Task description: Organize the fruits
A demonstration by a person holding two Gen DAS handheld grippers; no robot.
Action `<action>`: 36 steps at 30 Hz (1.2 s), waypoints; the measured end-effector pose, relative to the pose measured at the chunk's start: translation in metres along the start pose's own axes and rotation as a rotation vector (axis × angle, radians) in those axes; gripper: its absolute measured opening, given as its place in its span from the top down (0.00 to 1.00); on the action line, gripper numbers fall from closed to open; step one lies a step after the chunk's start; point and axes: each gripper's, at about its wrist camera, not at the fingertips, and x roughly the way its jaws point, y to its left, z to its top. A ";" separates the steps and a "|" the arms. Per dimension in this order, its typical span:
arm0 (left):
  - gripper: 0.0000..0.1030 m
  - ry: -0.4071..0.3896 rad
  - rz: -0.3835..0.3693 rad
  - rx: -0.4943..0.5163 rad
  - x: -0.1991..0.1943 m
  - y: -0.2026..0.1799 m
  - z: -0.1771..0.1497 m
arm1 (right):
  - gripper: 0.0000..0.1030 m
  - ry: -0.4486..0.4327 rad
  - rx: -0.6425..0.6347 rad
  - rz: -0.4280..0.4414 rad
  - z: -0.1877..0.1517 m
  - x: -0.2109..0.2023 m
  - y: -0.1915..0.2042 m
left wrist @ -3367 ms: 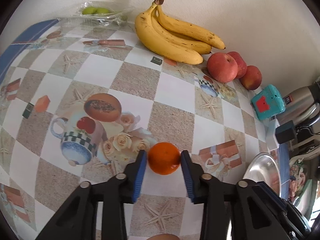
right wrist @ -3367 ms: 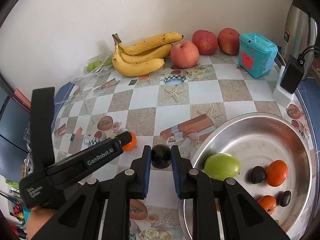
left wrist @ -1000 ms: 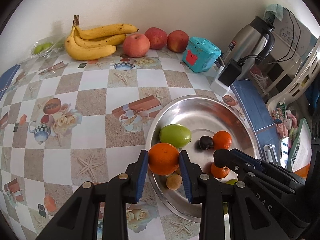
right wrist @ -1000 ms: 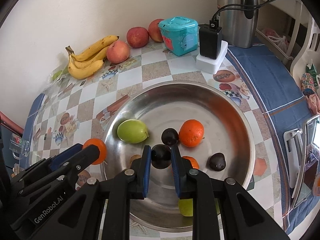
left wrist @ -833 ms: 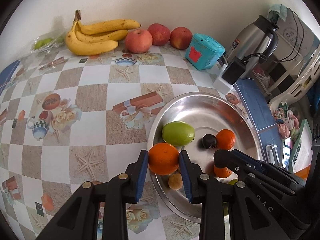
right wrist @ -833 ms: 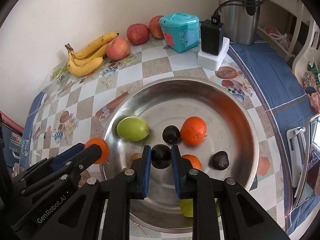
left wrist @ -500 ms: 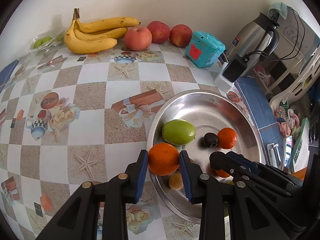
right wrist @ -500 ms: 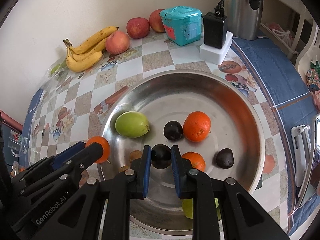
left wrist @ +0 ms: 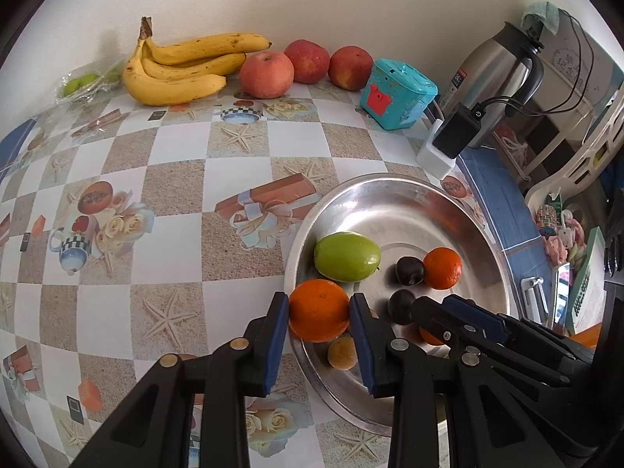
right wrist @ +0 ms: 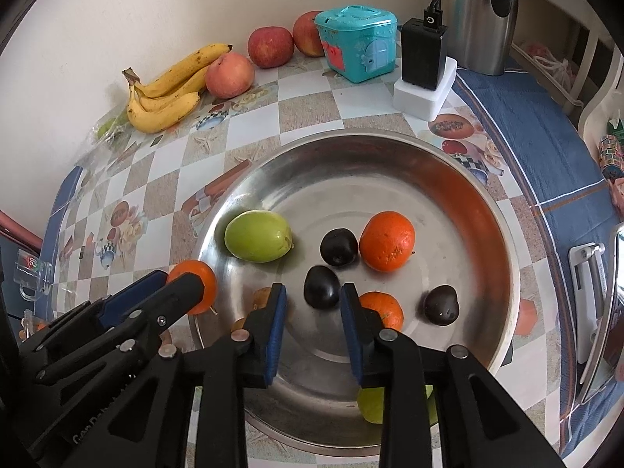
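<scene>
My left gripper (left wrist: 319,310) is shut on an orange (left wrist: 319,309) and holds it over the left rim of the steel bowl (left wrist: 405,195); it also shows in the right wrist view (right wrist: 195,286). My right gripper (right wrist: 312,304) is open over the bowl (right wrist: 429,179), its pads apart from a dark plum (right wrist: 321,286) that lies between them on the bowl floor. The bowl also holds a green fruit (right wrist: 258,236), two more oranges (right wrist: 387,246), two more dark plums (right wrist: 338,247) and small brown fruits (left wrist: 342,355).
Bananas (left wrist: 179,66) and three apples (left wrist: 266,74) lie along the back wall. A teal box (left wrist: 396,95), a charger on a white block (left wrist: 454,136) and a steel kettle (left wrist: 499,74) stand at the back right. A bagged green fruit (left wrist: 80,84) lies at the far left.
My right gripper has opened and let go of the dark plum, which now lies in the bowl. My left gripper still holds the orange at the bowl's left rim.
</scene>
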 end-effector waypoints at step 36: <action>0.00 -0.004 0.314 -0.226 -0.013 0.097 -0.023 | 0.10 -0.053 -0.027 -0.043 -0.014 -0.007 0.014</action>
